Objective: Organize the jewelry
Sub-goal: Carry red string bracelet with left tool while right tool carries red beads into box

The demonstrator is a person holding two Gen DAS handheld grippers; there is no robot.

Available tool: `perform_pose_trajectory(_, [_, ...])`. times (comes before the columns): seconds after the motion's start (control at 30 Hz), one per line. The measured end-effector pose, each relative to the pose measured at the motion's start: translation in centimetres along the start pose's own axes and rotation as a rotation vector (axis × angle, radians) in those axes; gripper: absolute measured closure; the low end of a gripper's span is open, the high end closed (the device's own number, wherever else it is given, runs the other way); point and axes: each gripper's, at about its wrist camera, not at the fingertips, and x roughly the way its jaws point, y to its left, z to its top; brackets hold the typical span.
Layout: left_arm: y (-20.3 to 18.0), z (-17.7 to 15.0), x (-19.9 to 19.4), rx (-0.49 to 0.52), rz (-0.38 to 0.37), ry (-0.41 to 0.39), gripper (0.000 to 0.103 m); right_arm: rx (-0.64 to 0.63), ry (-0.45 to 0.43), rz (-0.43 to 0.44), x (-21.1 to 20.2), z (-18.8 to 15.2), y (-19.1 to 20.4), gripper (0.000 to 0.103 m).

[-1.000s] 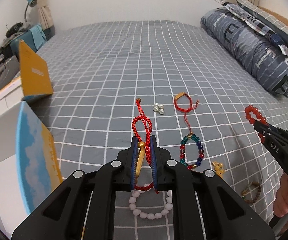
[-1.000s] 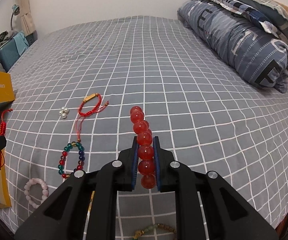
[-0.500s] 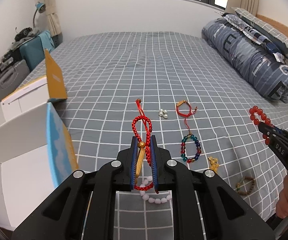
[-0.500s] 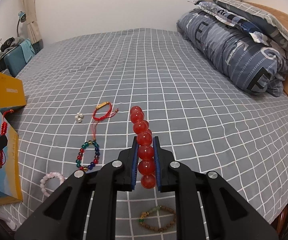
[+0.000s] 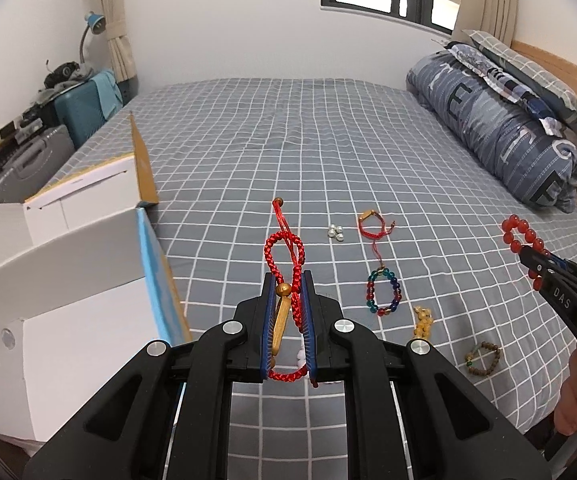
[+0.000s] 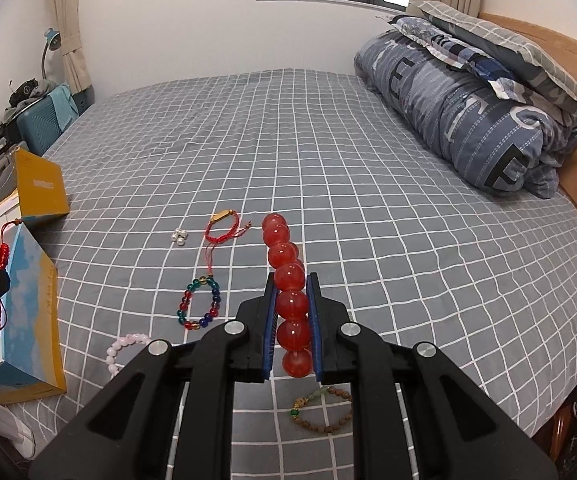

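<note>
Holding two pieces at once: my left gripper (image 5: 288, 316) is clamped nearly shut on the red braided cord bracelet (image 5: 284, 248), its gold bar pinched between the pads and its loop sticking up past the tips, while my right gripper (image 6: 292, 316) is squeezed just as tight on the red bead bracelet (image 6: 288, 280), the beads stacked in a line between the pads. Both hang clear above the grey checked bedspread (image 6: 408, 240).

I judge this to be the carry step: two pieces picked, neither yet put away. Next calls for swinging each over to the open white box (image 5: 68, 320) at my left and parting the pads only once the piece is over the opening, one hand at a time so they don't crowd each other.

From here I cannot see into the box, so I can't say what it holds. On the bedspread lie the multicoloured bead bracelet (image 5: 383, 294), a second red cord bracelet (image 5: 372, 226), the small pearl cluster (image 5: 335, 233), a yellow bead piece (image 5: 423, 322), the brown bead bracelet (image 6: 322, 410) and the pink bead bracelet (image 6: 122, 348).
</note>
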Motion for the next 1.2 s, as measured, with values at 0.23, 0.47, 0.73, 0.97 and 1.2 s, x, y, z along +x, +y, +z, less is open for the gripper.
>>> perform_pose_trajectory(0.23, [1.9,-0.2,-1.3,-0.02,0.018,-0.004,0.091,-0.009,0.004,0.025,-0.8,0.4,2.3,0.09])
perform_pose_trajectory(0.47, [5.3,-0.8,-2.4,-0.057,0.061,-0.006,0.091,-0.049,-0.001,0.082,-1.2,0.5,6.4,0.09])
perform_pose_trajectory(0.73, [11.2,-1.6,-3.9,-0.133,0.117,-0.011,0.091,-0.105,-0.013,0.149,-2.2,0.8,12.6,0.09])
perform_pose_trajectory(0.97, [16.8,-3.2,-4.5,-0.197,0.172,0.011,0.091,-0.154,-0.014,0.229,-3.3,0.5,18.7,0.09])
perform_pose_trajectory(1.2, [22.8,-5.1,-5.4,-0.27,0.232,0.023,0.091,-0.222,-0.014,0.306,-4.7,-0.6,24.9,0.09])
